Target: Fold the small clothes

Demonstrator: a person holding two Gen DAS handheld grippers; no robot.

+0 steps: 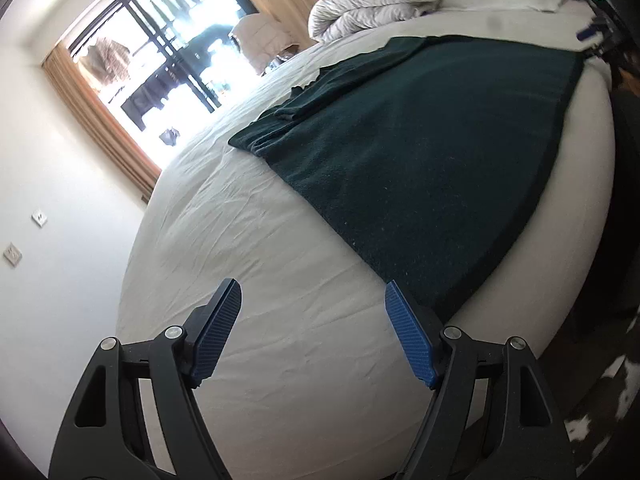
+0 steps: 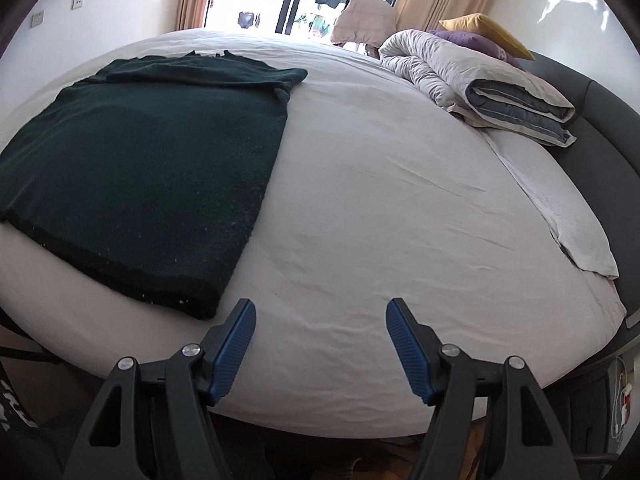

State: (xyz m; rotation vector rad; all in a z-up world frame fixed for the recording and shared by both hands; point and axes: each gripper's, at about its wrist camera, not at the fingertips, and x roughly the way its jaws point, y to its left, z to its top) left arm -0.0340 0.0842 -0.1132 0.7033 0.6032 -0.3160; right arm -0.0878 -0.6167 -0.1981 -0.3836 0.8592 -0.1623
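Nearest the lens in the left wrist view, the left tool (image 1: 313, 304) stands wide with nothing between its blue pads, hanging over bare white sheet at the near edge of the bed (image 1: 256, 264). The right tool (image 2: 321, 322) is likewise wide and empty, over the sheet at the bed's near edge.

The dark green sweater (image 1: 420, 152) lies flat on the bed, its body spread smooth, with a sleeve folded across at the far end. In the left wrist view it runs from 1 o'clock down to the right pad; in the right wrist view (image 2: 152, 152) it fills 10 o'clock, its hem corner just beside the left pad.

Risks, as I judge them: the hem lies close to the mattress edge, so a careless tug could drag the sweater off. A pinch might also catch the sheet beneath and pull it up with the knit, and a grab of one layer only would spoil the folded sleeve.

No containers show. A rolled quilt (image 2: 480, 76) and pillows sit at 2 o'clock, well apart.
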